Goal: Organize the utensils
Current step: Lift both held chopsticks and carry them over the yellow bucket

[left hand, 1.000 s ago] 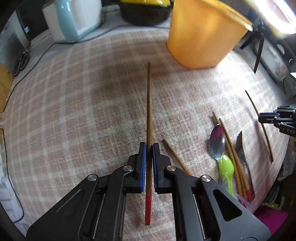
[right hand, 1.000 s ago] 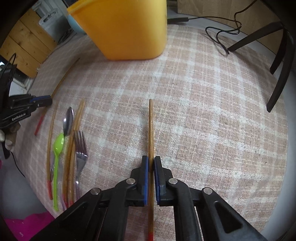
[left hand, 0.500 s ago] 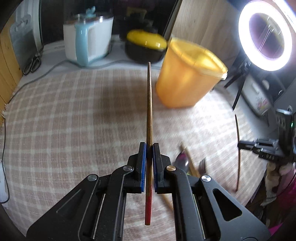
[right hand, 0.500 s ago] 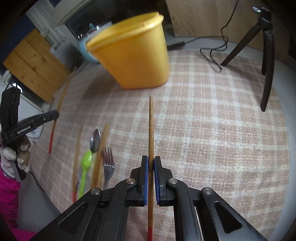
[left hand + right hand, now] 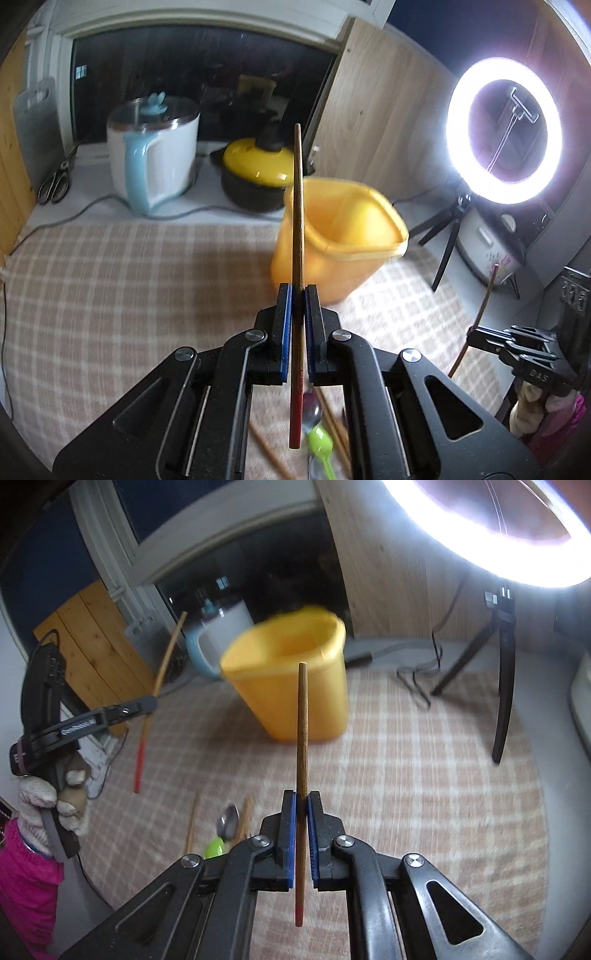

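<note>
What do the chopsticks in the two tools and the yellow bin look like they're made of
Chopsticks: the one in the left tool and the one in the right tool look like wood or bamboo, brown with visible grain, red-painted ends. Yellow bin: likely plastic, smooth, thin-walled, light glowing through.

I see a home kitchen: an electric kettle (image 5: 153, 162) and a yellow-lidded pot (image 5: 258, 173) beside scissors (image 5: 55, 181), with a checked cloth (image 5: 110, 295) covering the bench.

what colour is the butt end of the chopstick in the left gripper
Red, on the end behind the left gripper; the rest of the chopstick is brown wood. Clearest in the left wrist view.
</note>
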`<state>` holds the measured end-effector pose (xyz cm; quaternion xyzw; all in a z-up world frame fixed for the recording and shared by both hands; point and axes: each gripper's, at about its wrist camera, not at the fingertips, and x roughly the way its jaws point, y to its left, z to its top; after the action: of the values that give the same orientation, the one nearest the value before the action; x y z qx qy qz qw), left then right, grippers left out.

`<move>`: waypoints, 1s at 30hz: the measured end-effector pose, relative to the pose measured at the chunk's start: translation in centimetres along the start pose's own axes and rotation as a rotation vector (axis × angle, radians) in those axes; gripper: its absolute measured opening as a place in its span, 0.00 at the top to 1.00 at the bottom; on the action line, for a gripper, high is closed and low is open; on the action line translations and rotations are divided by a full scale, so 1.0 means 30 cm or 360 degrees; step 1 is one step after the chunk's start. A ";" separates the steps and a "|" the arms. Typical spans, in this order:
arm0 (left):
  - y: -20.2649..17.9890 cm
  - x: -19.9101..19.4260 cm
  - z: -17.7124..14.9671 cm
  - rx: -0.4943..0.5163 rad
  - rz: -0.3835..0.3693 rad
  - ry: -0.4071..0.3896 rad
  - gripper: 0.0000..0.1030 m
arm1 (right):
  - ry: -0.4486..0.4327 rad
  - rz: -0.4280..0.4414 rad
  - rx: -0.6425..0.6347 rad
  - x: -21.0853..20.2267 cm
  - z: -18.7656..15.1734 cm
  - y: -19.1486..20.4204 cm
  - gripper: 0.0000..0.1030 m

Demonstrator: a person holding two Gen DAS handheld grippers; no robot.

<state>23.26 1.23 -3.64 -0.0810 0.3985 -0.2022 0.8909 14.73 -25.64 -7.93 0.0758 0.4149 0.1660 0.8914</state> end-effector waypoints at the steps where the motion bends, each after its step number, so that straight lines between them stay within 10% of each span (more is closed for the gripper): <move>1: -0.008 0.008 0.017 0.0011 -0.0003 -0.0012 0.96 | -0.0023 0.0000 -0.0013 -0.010 0.019 0.008 0.97; 30: -0.065 0.263 0.347 -0.0053 -0.0033 -0.0262 0.96 | -0.0477 0.0027 -0.0091 -0.076 0.483 0.115 0.97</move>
<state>35.17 -4.05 -1.43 -0.1162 0.3262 -0.1975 0.9171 23.63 -23.19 3.96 0.0778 0.2714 0.1722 0.9437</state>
